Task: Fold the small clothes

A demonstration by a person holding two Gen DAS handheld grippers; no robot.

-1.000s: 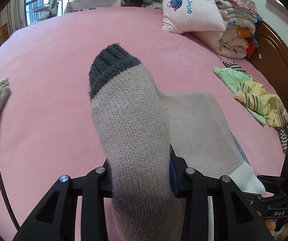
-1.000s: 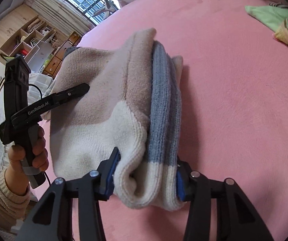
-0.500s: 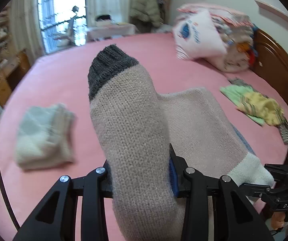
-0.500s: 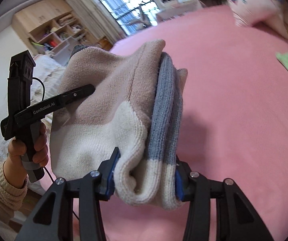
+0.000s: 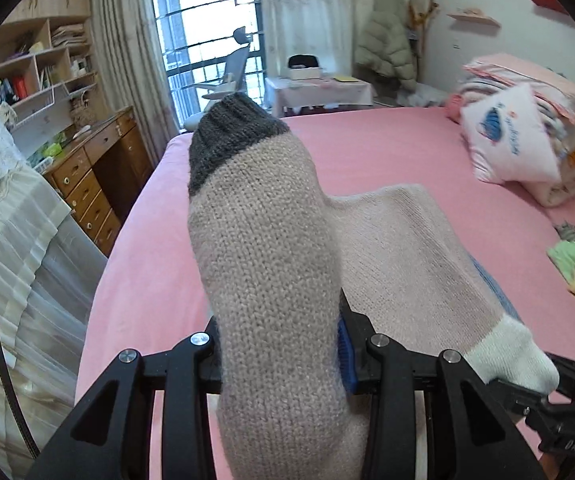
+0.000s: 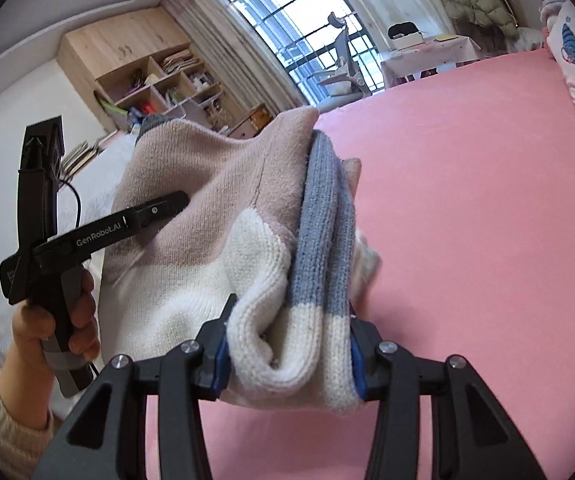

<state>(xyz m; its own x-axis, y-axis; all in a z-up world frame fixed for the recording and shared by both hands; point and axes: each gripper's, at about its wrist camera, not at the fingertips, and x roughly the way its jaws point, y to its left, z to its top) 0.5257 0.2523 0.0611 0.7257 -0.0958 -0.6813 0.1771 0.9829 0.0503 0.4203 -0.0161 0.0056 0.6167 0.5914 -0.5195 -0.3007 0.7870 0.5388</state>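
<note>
I have both grippers raised and angled downward, left gripper (image 5: 279,356) and right gripper (image 6: 287,354) each clamped on knit fabric.

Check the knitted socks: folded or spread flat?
Folded: the socks hang doubled in layers between both hand-held grippers, off the bed.

socks (image 5: 271,264) lifted higher off bed (image 5: 387,152), both grippers raised, view tilted up
</note>
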